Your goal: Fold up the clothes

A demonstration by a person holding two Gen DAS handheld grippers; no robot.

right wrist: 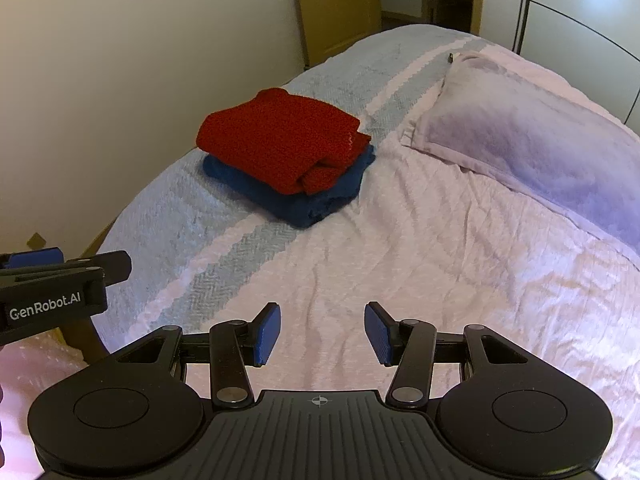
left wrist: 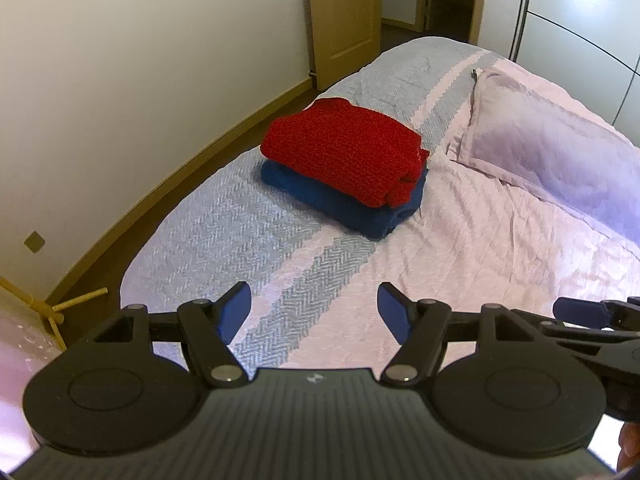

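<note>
Closest to me are my two tongs. My left gripper (left wrist: 314, 312) has its blue pads spread wide with nothing between them. My right gripper (right wrist: 322, 332) is spread too, and it pinches nothing. Both hang over the bed (right wrist: 420, 280) and touch no cloth. They sit side by side, so each one peeks into the edge of the other's view.

Under them the bedspread is soft, pale pink and full of little wrinkles. To the left it turns into grey stripes with a zigzag weave that looks bumpy.

A bit farther off is the pile of clothes. A red sweater (left wrist: 344, 148) lies folded on top of a blue sweater (left wrist: 340, 204). Both look thick, knitted and fuzzy. They are folded into fat squares with round edges, and the red one sticks out a little over the blue one. The pile rests on the grey striped part, near the left side of the bed.

I think the folding here is done or almost done. I see no loose clothes left to fold, but some may be out of sight.

To the right of the pile is a puffy pink pillow (right wrist: 520, 140). Far behind are a smooth white wall (left wrist: 120, 80) and a wooden door (left wrist: 344, 12).
</note>
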